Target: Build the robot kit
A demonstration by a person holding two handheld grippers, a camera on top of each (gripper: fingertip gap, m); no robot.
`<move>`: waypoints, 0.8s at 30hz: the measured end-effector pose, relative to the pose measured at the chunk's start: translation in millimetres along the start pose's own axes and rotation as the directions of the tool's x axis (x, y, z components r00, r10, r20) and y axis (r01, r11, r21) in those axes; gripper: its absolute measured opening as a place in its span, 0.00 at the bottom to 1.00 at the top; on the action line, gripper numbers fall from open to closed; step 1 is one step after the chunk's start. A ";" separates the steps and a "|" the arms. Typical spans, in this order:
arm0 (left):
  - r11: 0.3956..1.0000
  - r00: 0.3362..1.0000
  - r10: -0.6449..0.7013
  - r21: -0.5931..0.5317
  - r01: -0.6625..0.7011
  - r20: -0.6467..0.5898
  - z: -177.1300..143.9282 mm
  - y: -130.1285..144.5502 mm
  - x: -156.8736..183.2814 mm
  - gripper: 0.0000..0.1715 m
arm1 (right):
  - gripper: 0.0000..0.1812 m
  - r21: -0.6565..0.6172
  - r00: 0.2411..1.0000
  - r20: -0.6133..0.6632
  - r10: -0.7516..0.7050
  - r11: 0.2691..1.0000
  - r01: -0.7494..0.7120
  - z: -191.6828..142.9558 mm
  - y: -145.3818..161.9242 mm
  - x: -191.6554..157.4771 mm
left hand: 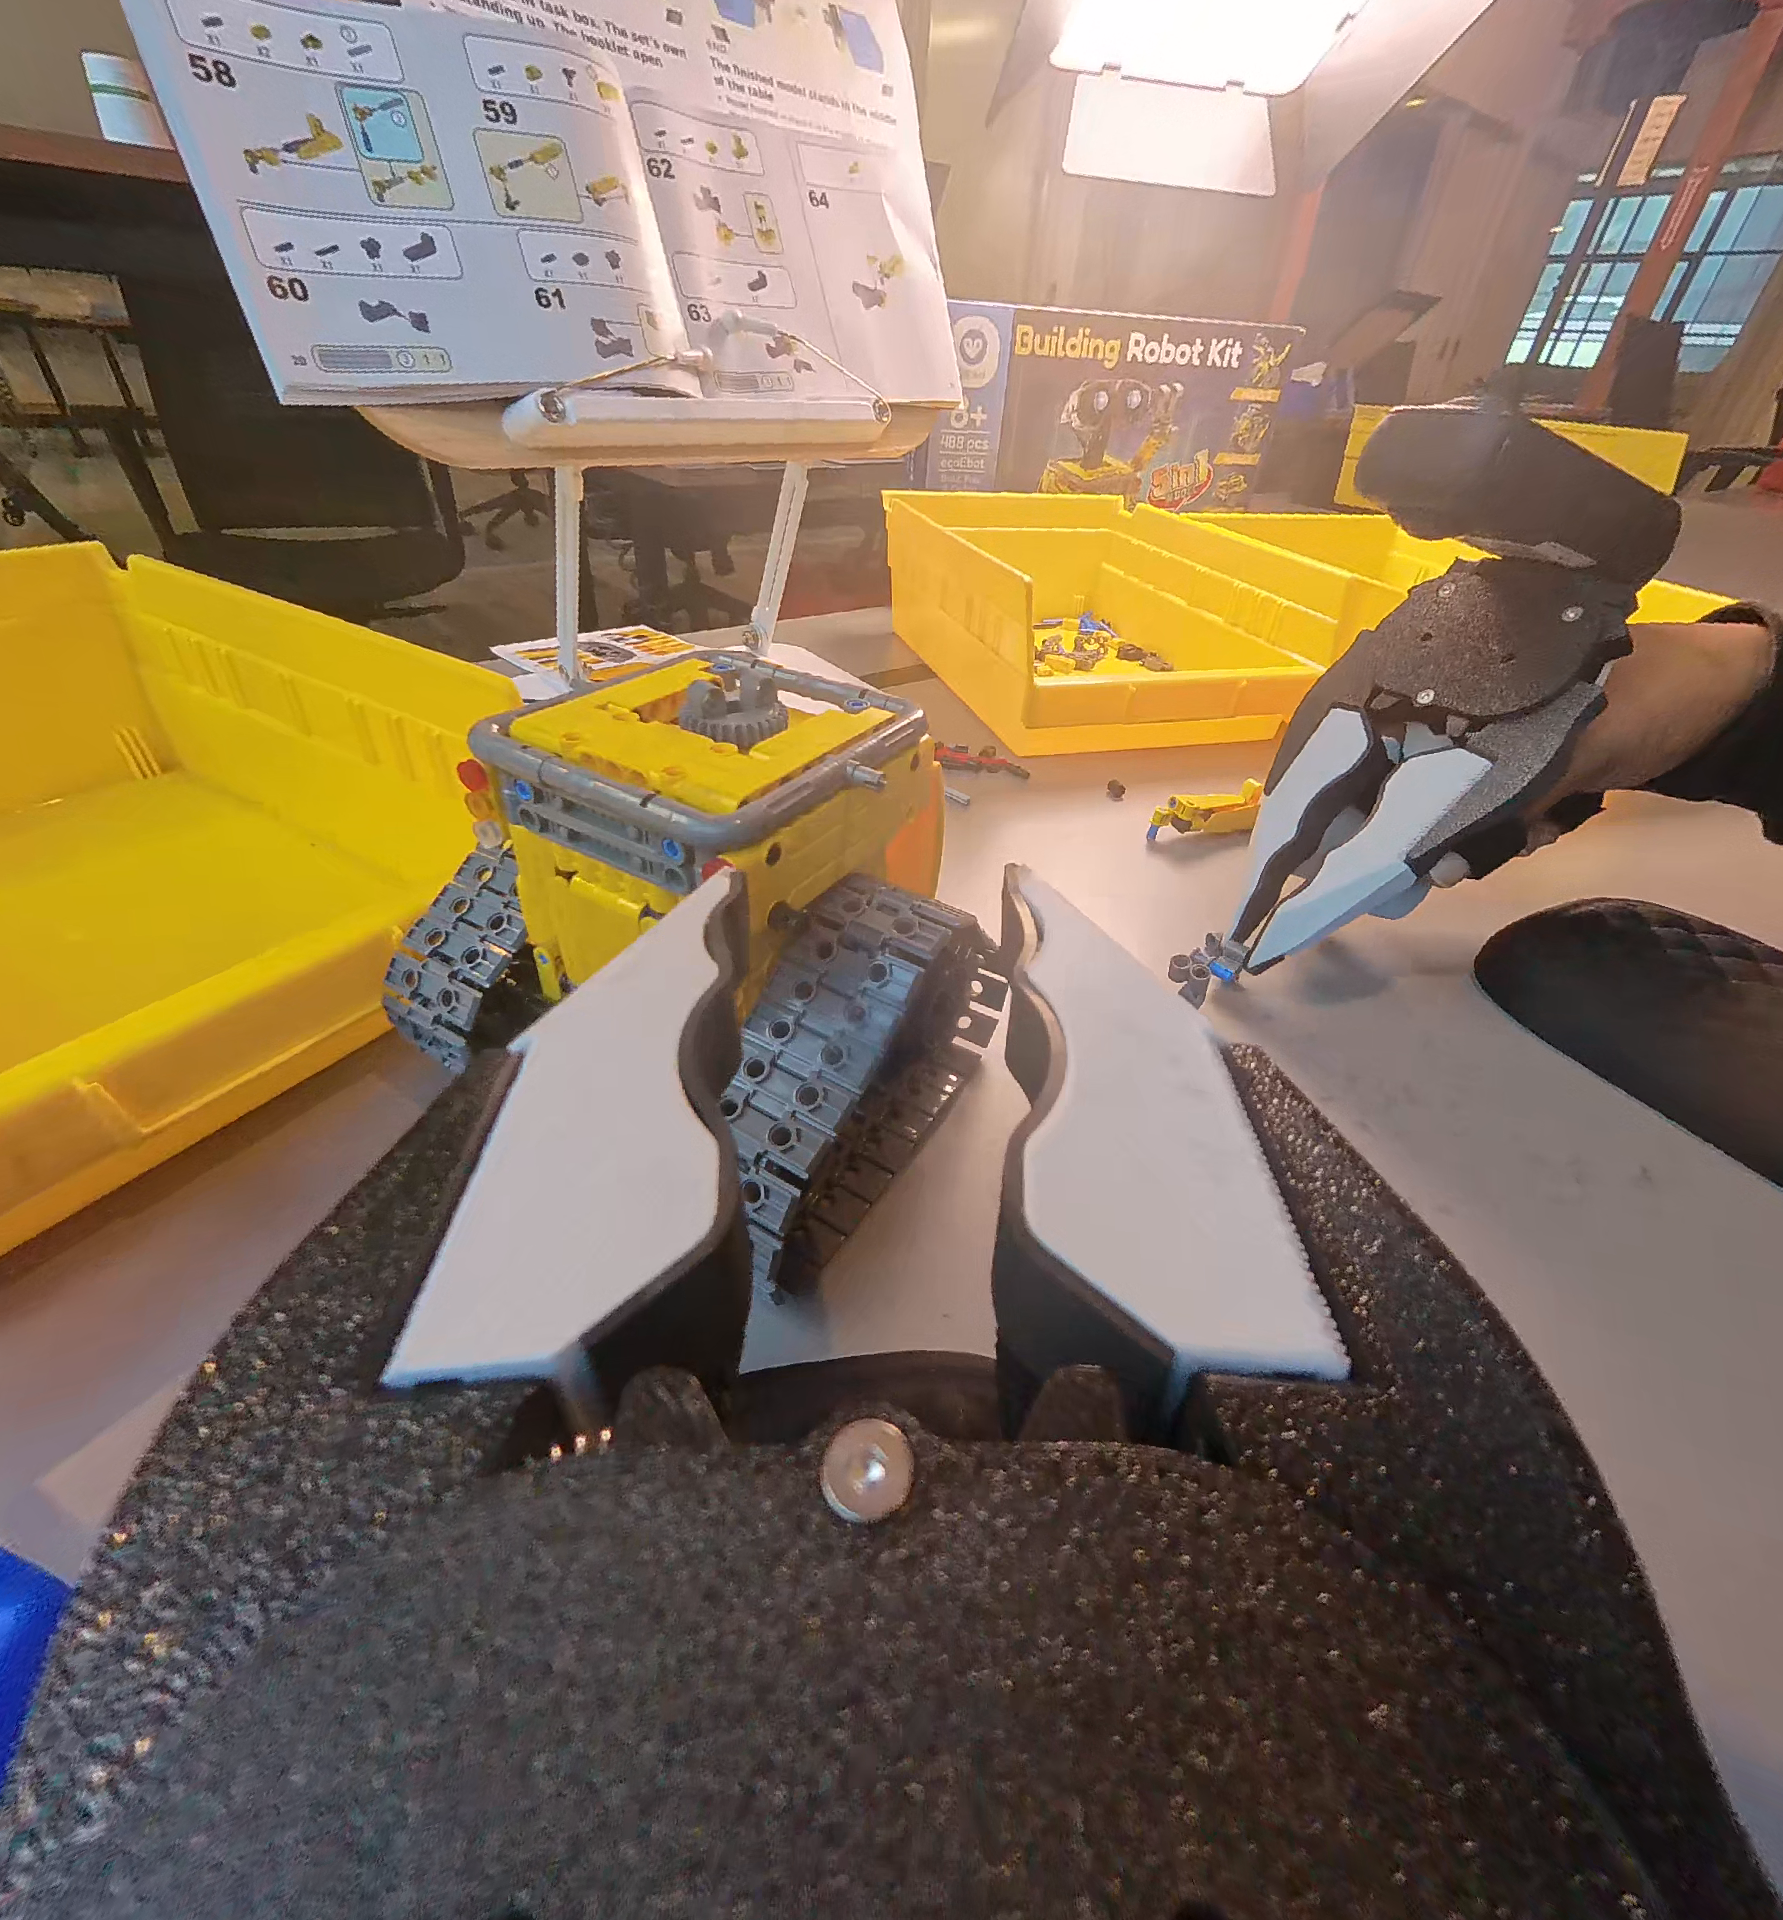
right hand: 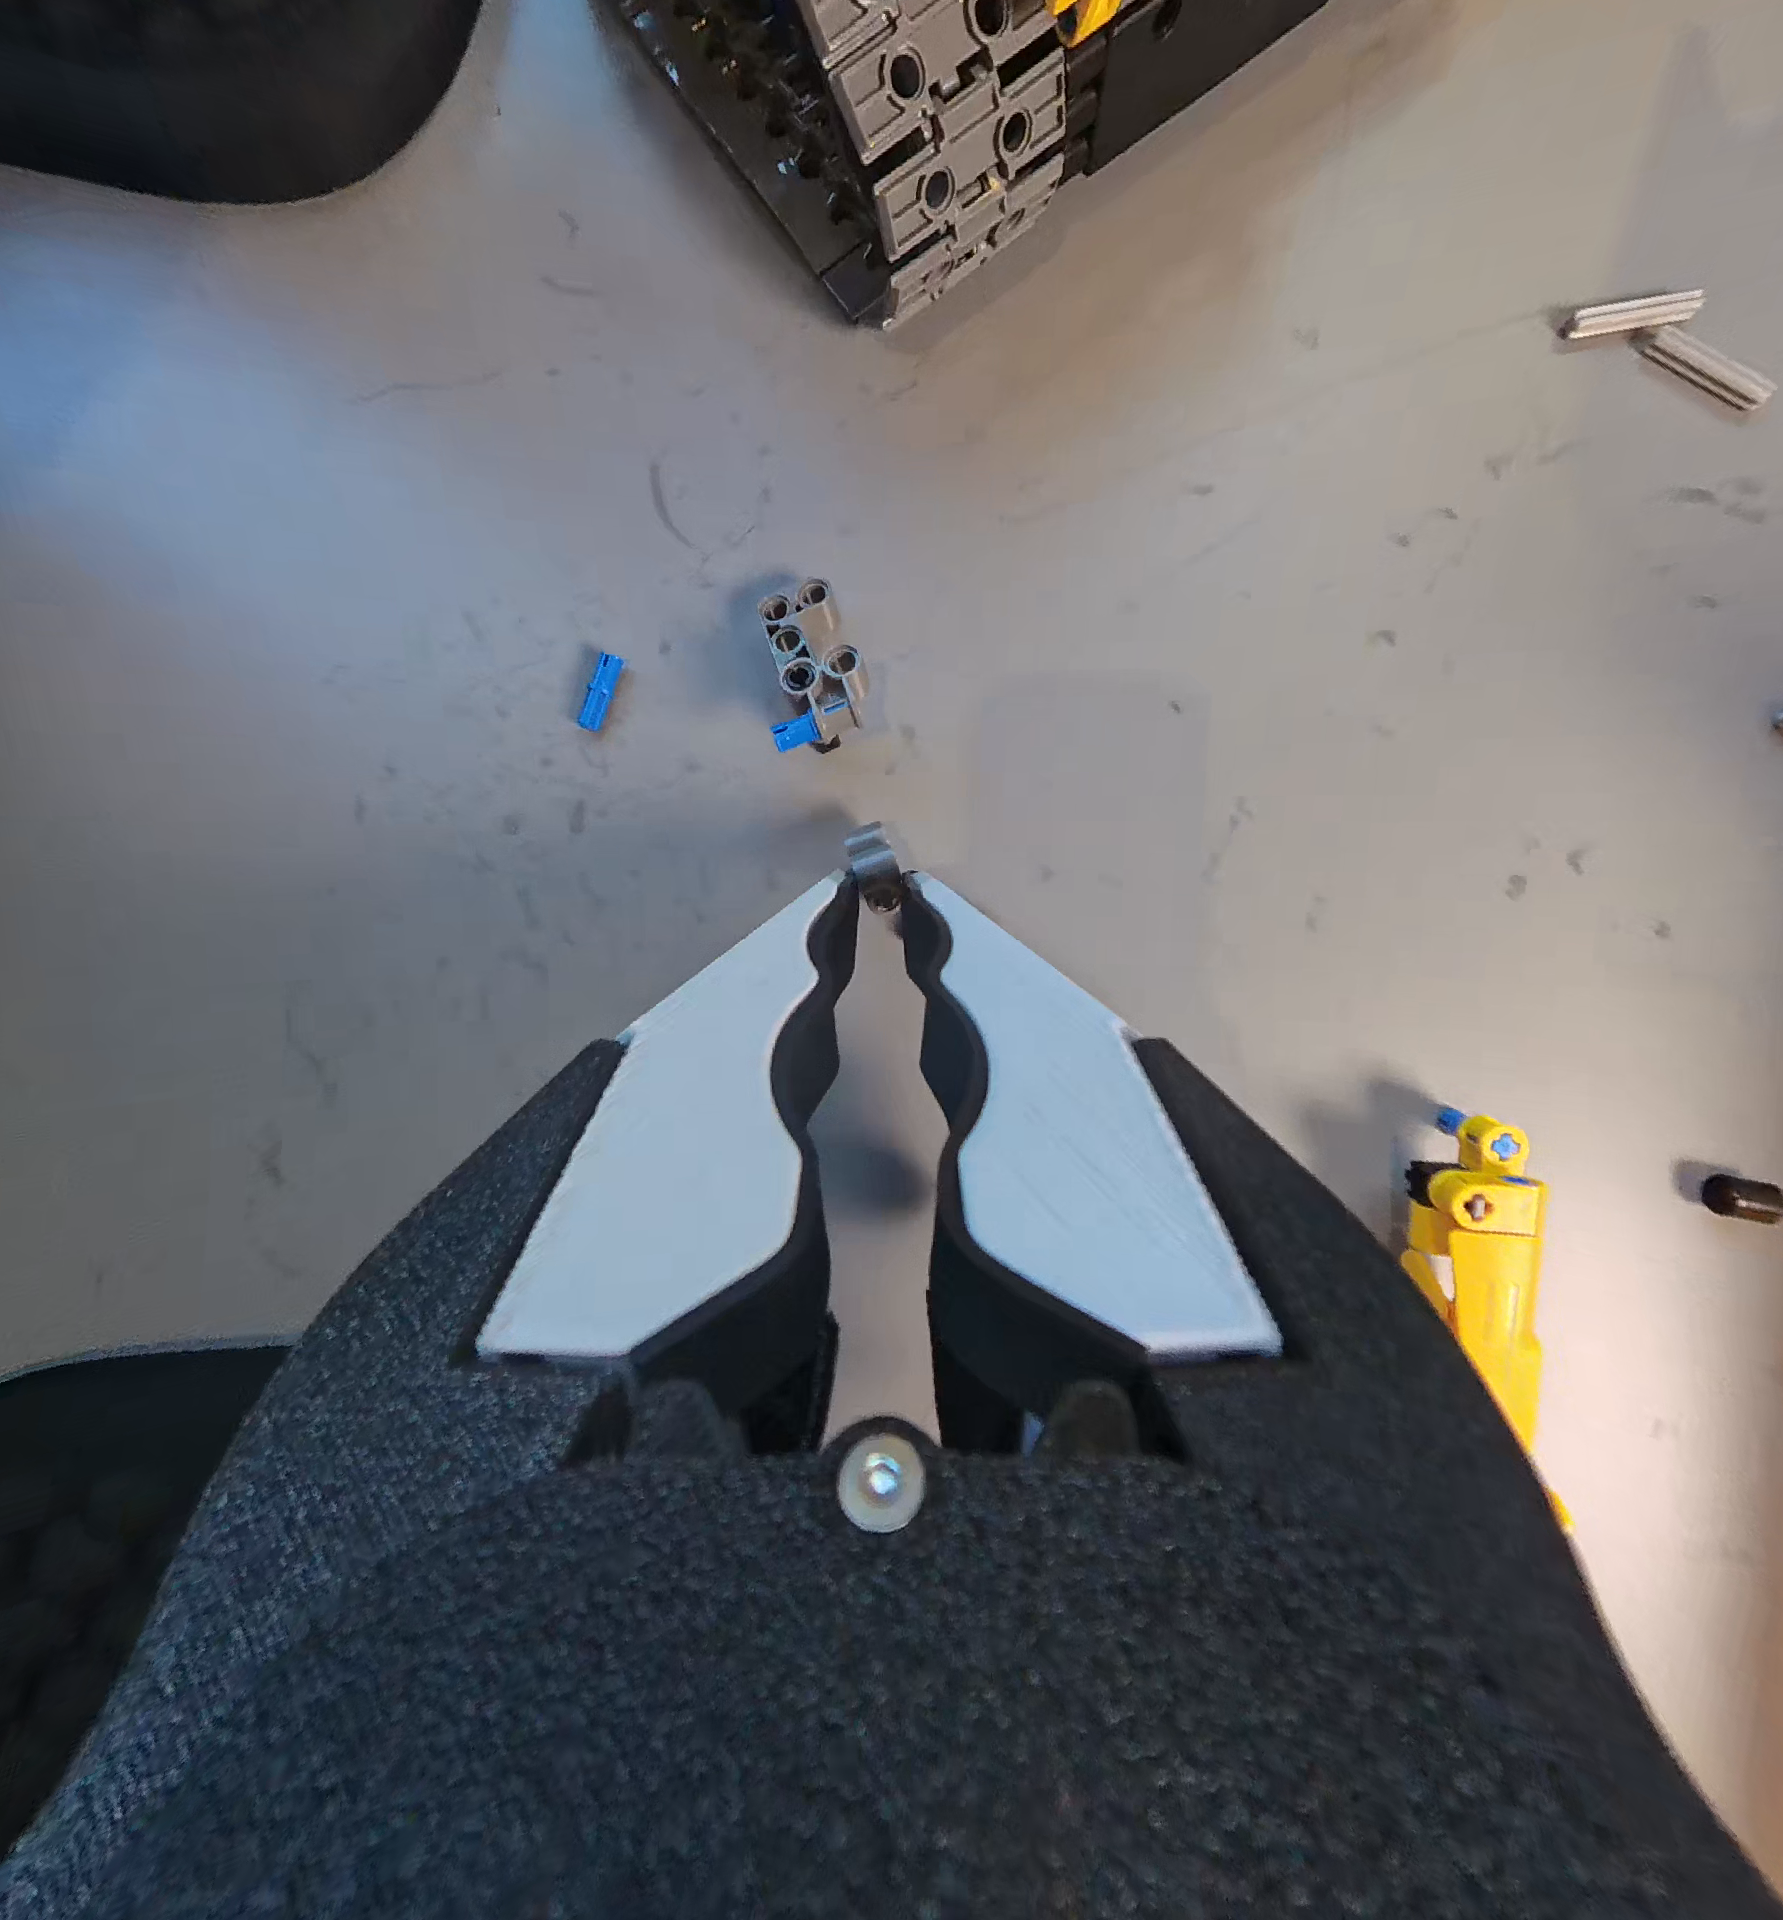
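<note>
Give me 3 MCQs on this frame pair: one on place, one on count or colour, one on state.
1. Where does the tracked model stand?
A. on the table, ahead of the left gripper
B. inside a yellow bin
C. on the book stand

2. How many loose blue pins lie alone on the table, left of the grey connector cluster?
A. one
B. three
C. five

3. The right gripper is:
A. wide open, empty
B. shut on a small grey piece
C. clamped on the yellow sub-assembly

Answers: 1 A, the model's tracks sit on the tabletop between the open fingers' line of sight. 2 A, a single pin lies there. 3 B, the fingertips pinch the piece.
</note>
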State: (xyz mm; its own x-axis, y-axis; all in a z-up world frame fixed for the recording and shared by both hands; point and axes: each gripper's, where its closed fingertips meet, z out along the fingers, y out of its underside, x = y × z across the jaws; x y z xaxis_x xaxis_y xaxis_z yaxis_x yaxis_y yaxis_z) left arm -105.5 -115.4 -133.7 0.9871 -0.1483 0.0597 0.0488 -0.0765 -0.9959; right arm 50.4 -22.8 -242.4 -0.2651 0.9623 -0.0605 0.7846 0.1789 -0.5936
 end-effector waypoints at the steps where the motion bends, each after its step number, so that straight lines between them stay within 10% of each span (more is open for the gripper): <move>1: 1.000 1.000 0.001 -0.002 -0.001 -0.001 0.2 0.2 0.2 0.27 | 0.04 0.002 1.000 -0.002 -0.002 1.000 0.002 0.2 -0.3 0.1; 24: 0.999 1.000 0.018 -0.031 -0.018 0.016 3.3 4.6 -0.5 0.28 | 0.08 0.105 0.992 -0.099 -0.074 0.991 0.084 2.9 -4.1 3.0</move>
State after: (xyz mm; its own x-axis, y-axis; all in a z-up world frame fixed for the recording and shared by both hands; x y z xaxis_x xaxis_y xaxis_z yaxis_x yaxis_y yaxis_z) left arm -105.2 -112.4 -138.5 0.9902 -0.1339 0.0405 0.0266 -0.1044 -0.9942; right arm 44.7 -21.3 -242.4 -0.2657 0.9620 0.0628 0.6963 0.2366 -0.6776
